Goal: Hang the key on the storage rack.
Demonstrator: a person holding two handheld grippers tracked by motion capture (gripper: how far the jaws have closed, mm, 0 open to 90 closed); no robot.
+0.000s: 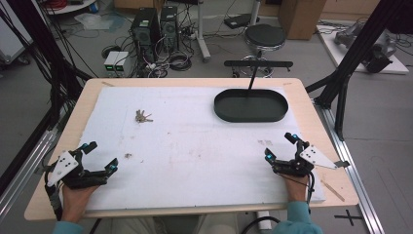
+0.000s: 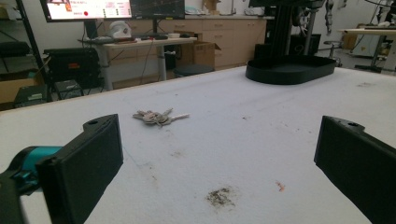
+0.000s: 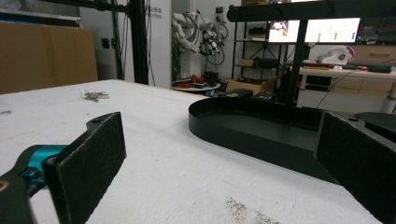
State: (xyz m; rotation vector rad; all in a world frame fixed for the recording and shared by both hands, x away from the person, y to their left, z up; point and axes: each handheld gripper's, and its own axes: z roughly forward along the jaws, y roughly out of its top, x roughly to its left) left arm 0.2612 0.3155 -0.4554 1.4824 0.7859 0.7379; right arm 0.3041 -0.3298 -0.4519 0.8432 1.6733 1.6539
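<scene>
Here, at the near edge of the table point(image 1: 46, 195), both tools rest low on the white mat point(image 1: 195, 156). The left gripper point(image 1: 103, 157) sits by the near left corner, its jaws spread wide with nothing between them. The right gripper point(image 1: 280, 146) sits by the near right corner, jaws likewise wide and empty. A small dark smudge point(image 1: 128, 156) marks the mat just beyond the left gripper. Farther in, toward the far left part of the mat, lies a bunch of keys point(image 1: 142, 116), well apart from both grippers. At the far right stands a black oval tray point(image 1: 224, 111) with an upright post and a crossbar point(image 1: 258, 64) over it.
</scene>
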